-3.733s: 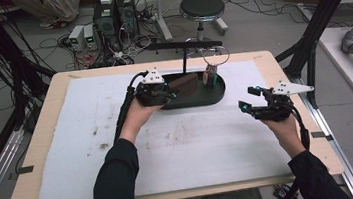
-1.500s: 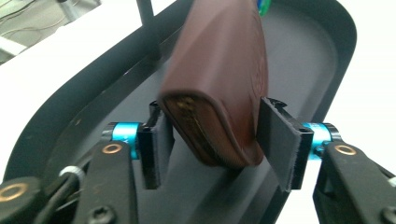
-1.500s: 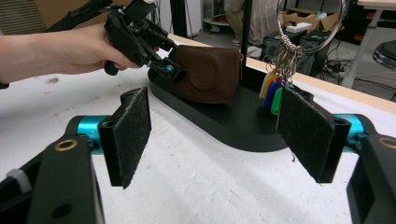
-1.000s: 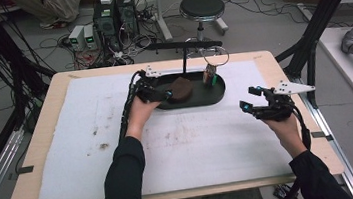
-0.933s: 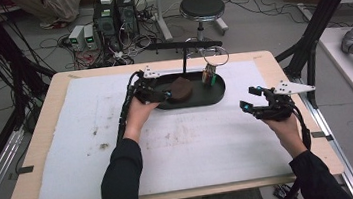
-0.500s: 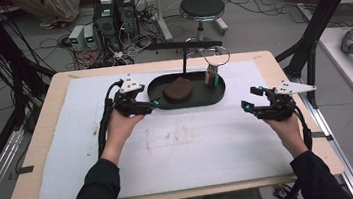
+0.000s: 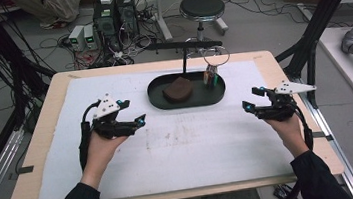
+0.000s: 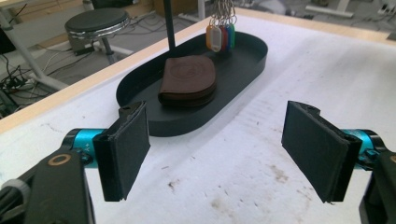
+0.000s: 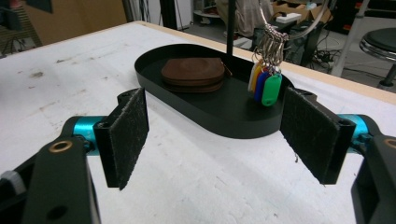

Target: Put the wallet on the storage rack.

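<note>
The left claw (image 7: pixel 127 121) is pulling back toward seven o'clock, its jaws having just been opening, wide and empty; the brown wallet (image 7: pixel 178 89) is lying in the black tray (image 7: pixel 156 97). The right claw (image 7: pixel 256 101) is waiting wide. Placement looks finished; next likely needs the key tags (image 7: pixel 210 77).

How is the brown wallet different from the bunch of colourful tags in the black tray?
The brown wallet lies flat near the middle of the black tray; the colourful tags hang upright from metal rings at one end. The wallet is one plain brown piece, bigger than the tags, which are several small pieces in different colours. Both sit within the tray, with neither tool touching them.
</note>
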Tool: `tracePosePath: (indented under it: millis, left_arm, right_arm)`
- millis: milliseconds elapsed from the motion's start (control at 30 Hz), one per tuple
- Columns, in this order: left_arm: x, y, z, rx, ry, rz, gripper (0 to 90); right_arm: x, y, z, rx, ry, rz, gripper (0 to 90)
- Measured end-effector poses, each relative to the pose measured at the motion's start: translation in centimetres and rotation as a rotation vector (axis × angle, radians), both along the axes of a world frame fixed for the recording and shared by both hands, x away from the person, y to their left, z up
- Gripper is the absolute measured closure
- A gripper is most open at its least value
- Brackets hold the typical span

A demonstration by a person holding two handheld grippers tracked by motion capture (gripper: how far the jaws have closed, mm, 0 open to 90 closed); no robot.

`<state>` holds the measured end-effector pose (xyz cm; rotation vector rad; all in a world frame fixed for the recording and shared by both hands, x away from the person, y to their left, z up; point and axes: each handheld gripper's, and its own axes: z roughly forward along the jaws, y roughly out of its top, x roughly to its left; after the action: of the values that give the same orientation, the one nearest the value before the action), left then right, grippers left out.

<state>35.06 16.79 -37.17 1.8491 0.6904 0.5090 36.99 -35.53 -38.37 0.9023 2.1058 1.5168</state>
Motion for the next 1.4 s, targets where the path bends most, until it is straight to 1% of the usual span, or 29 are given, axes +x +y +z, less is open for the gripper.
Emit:
tracePosePath:
  millis: [33,100,167,300,467,567,633,733,767,933,1100,1167,1267,1400]
  left_arm:
    - [-0.1,0.2,-0.2,-0.009,0.011,-0.001,23.2]
    - [-0.3,0.7,-0.6,-0.015,0.005,0.009,23.2]
    - [-0.3,1.1,-1.0,-0.019,0.008,0.011,23.2]
    - [-0.5,1.9,-1.6,-0.032,-0.011,0.016,23.2]
    - [-0.5,2.5,-2.2,-0.071,-0.03,0.021,23.2]
    - [-0.4,2.8,-2.6,-0.092,-0.023,0.011,23.2]
    - [-0.4,2.8,-2.9,-0.102,-0.018,0.018,23.1]
    - [-0.4,2.8,-3.0,-0.085,-0.018,0.026,23.1]
    - [-0.3,2.8,-3.1,-0.091,-0.014,0.026,23.1]
    - [-0.4,3.0,-3.1,-0.083,-0.022,0.038,23.1]
    - [-0.4,3.6,-3.2,-0.1,-0.027,0.047,23.2]
    - [-0.5,3.8,-3.2,-0.106,-0.028,0.058,23.2]
    - [-0.5,4.1,-3.2,-0.108,-0.034,0.069,23.1]
    - [-0.4,4.5,-3.2,-0.108,-0.033,0.083,23.2]
  right_arm:
    - [0.0,-0.1,0.0,0.001,0.002,-0.003,24.1]
    - [0.0,-0.3,0.0,0.006,0.004,-0.008,24.0]
    - [0.1,-0.5,-0.1,0.009,0.008,-0.008,23.6]
    - [0.3,-0.9,-0.3,0.006,0.019,-0.016,22.6]
    - [0.6,-1.1,-0.5,0.006,0.027,-0.029,21.8]
    - [0.7,-1.0,-0.6,0.003,0.036,-0.03,21.4]
    - [0.8,-0.9,-0.7,0.001,0.043,-0.028,21.2]
    - [0.8,-0.9,-0.8,-0.004,0.042,-0.026,20.6]
    - [0.9,-0.9,-0.8,-0.004,0.042,-0.025,20.5]
    - [1.0,-1.1,-0.9,-0.003,0.054,-0.034,20.2]
    - [1.1,-1.3,-1.0,-0.005,0.055,-0.039,20.2]
    - [1.2,-1.3,-1.1,-0.008,0.059,-0.036,20.2]
    - [1.2,-1.2,-1.2,-0.014,0.061,-0.035,20.2]
    - [1.2,-1.2,-1.2,-0.021,0.059,-0.037,20.2]
